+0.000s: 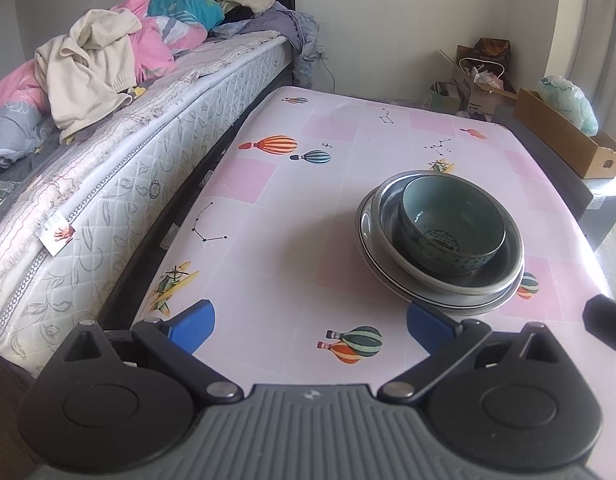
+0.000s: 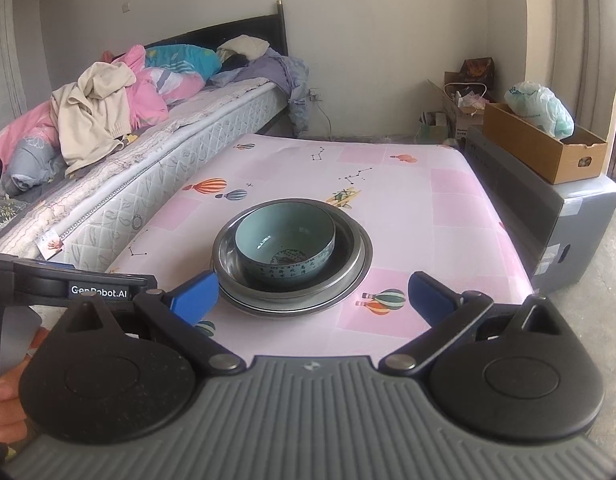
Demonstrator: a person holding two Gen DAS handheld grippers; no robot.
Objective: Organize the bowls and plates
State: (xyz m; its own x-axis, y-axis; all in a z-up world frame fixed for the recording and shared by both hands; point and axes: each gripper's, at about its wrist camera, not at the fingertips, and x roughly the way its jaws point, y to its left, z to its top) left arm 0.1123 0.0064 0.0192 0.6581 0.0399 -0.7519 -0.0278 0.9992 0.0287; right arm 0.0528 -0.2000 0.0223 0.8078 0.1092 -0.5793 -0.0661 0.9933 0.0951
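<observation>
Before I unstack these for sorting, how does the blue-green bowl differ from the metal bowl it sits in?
The blue-green bowl is ceramic-looking with dark patterning outside; the metal bowl is plain, shiny steel. The blue-green bowl is narrower with steeper walls; the metal bowl is wider and shallower. The blue-green bowl nests on top; the metal bowl rests beneath it on a plate. Both are round, upright and look empty.

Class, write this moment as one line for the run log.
left tool: open, empty | right tool: open, empty | blue bowl in metal bowl on plate | table
</observation>
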